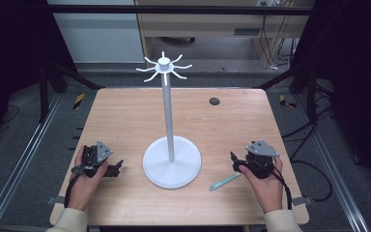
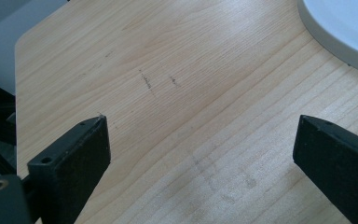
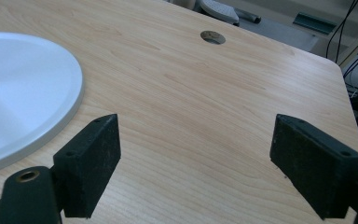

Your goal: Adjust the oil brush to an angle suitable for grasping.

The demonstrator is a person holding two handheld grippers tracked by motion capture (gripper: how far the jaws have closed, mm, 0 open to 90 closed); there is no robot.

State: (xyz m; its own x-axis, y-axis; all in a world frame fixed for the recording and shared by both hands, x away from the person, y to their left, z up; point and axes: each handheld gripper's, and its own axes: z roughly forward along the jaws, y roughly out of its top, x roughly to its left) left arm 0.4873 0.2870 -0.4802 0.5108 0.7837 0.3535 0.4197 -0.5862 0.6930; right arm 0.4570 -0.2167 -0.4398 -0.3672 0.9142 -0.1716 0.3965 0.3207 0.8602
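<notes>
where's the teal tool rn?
High view: the small teal flat-handled tool lies on the wooden table, right of the white stand's round base and just left of the right gripper, untouched.

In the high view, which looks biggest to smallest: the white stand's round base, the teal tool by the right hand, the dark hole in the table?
1. Round base, by far the largest.
2. Teal tool, long but thin.
3. Dark hole, smallest; it lies farther from the camera, which shrinks it somewhat.

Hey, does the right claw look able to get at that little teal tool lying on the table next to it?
Probably yes. The teal tool lies flat on the table just beside the right claw, with bare wood between them. The claw is open and empty, and the white stand sits off to the side, clear of that path.
</notes>
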